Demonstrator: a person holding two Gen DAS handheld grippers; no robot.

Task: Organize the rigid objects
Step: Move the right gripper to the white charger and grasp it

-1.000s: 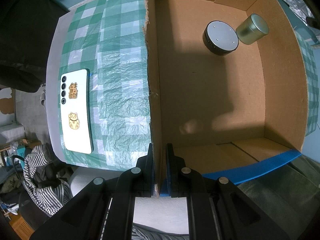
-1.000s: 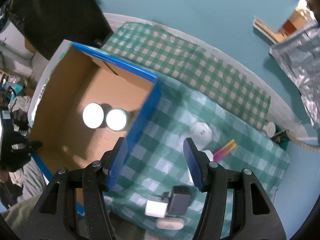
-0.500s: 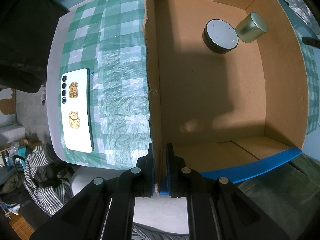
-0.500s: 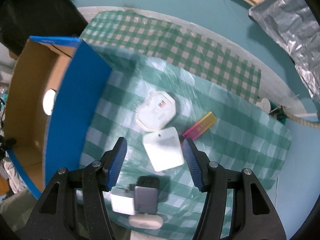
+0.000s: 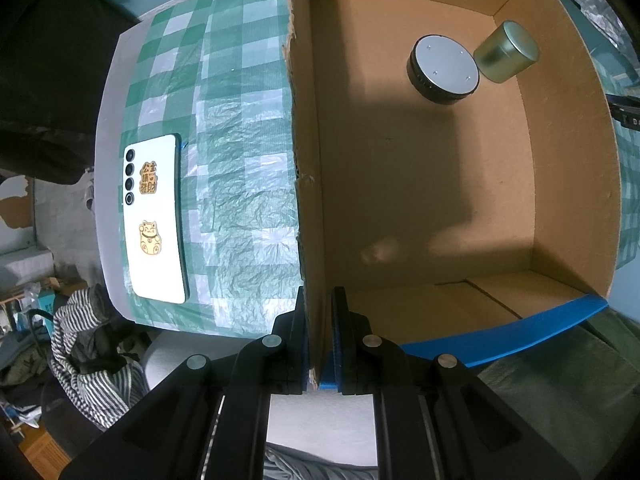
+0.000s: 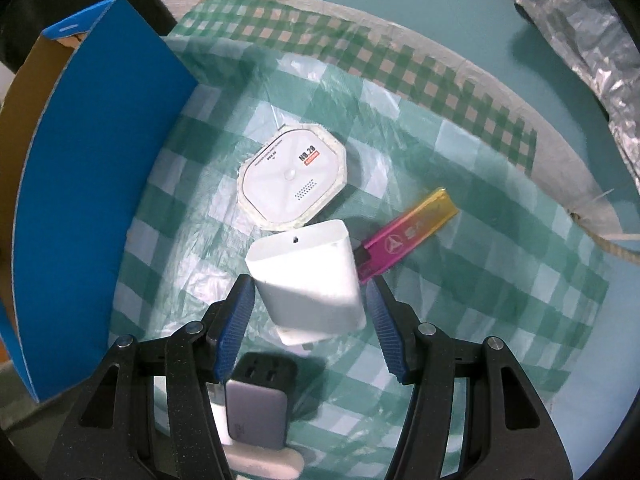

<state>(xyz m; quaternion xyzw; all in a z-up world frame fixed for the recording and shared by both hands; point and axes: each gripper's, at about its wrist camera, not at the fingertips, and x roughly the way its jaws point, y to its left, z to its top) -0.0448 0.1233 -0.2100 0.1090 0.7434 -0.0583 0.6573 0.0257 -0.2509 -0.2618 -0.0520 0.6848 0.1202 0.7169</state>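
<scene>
white charger block lies on the checked cloth of the desk, directly between the blue pads of the right claw, which points down over it. its long axis runs away from the camera and leans a little to the left, roughly along the fingers, so the pads face its two long sides. the right claw is spread, each pad standing just clear of the block, nothing pinched yet. by my reading this hand is the nearer one for the pick. the left claw is pressed together on the wall of the cardboard box, steadying it.
</scene>
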